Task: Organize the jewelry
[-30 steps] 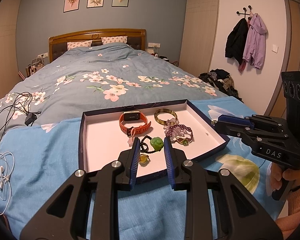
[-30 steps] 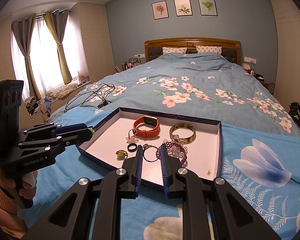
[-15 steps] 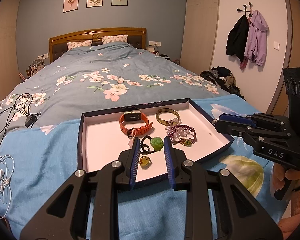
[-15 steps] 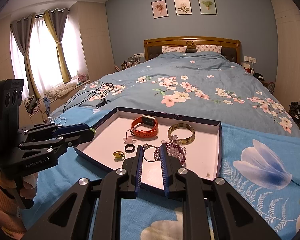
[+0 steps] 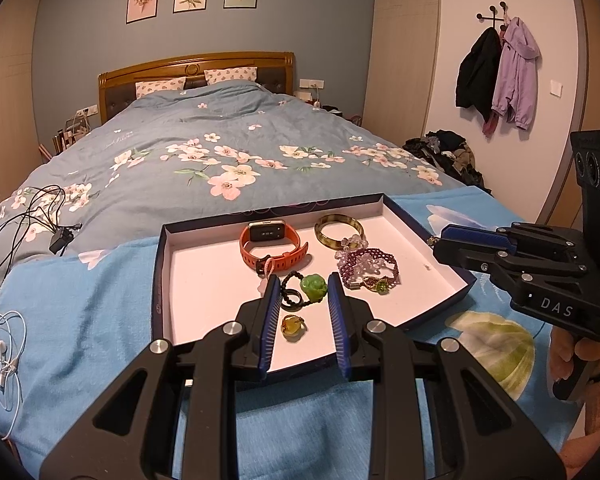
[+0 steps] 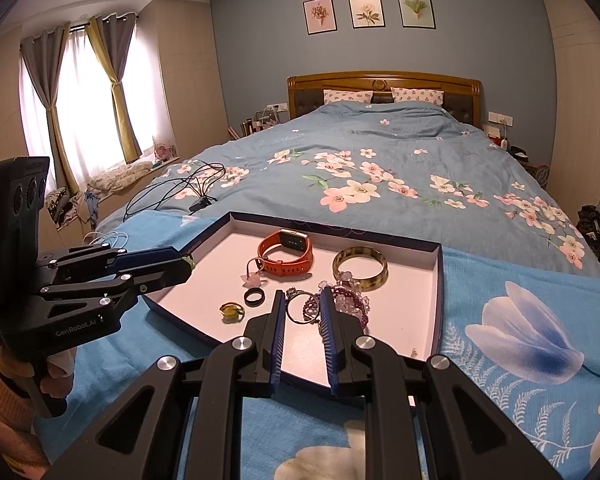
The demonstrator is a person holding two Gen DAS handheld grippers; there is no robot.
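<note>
A dark-rimmed tray (image 5: 158, 280) (image 6: 440, 280) lies on the blue bedspread. In it are an orange watch (image 5: 274, 242) (image 6: 286, 254), a brown bangle (image 5: 339, 226), a purple bead bracelet (image 5: 368, 266), a black ring (image 6: 255, 297) and a yellow ring (image 5: 294, 326). My left gripper (image 5: 303, 280) hovers over the tray's near left edge, shut on a green pendant (image 5: 314, 286) with a black cord. My right gripper (image 6: 302, 294) is over the near edge, shut on a thin silver ring (image 6: 300, 308). Each gripper also shows from the side in the other's view: the left gripper (image 6: 184, 264) and the right gripper (image 5: 438, 240).
Black cables (image 5: 28, 216) lie on the flowered duvet beyond the tray's left. White earphones (image 5: 0, 352) sit at the bed's left edge. A person's hand (image 5: 568, 360) holds the right gripper's handle. A pile of clothes (image 5: 448, 152) lies on the floor at the right.
The tray and its pieces sit slightly nearer in both views. The yellow ring shows more fully between the left fingers. Both grippers keep their holds.
</note>
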